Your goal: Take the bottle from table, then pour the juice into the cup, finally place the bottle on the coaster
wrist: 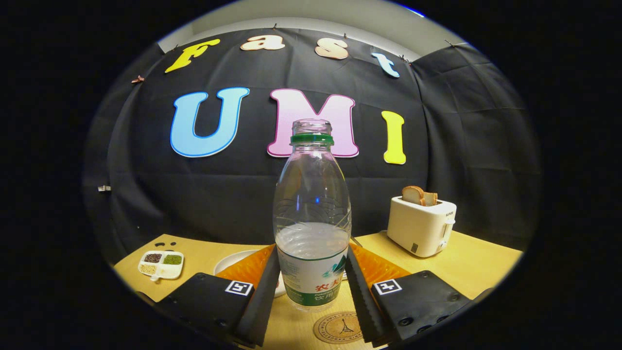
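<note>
A clear plastic bottle [311, 214] with a green neck ring and no cap stands upright between my fingers. It holds clear liquid up to about its lower third, and a green and white label wraps its base. My gripper [311, 250] is shut on the bottle, with both black ribbed pads [262, 296] pressing its lower sides at the label. A round cork coaster [338, 326] lies on the table just in front of the bottle's base, between the fingers. A white round rim [233, 260], cup or dish I cannot tell, peeks out beyond the left finger, mostly hidden.
A cream toaster [420, 226] with slices of bread in it stands beyond the right finger. A small white divided dish [162, 264] of seeds sits far left on the wooden table [466, 265]. Black cloth closes the back.
</note>
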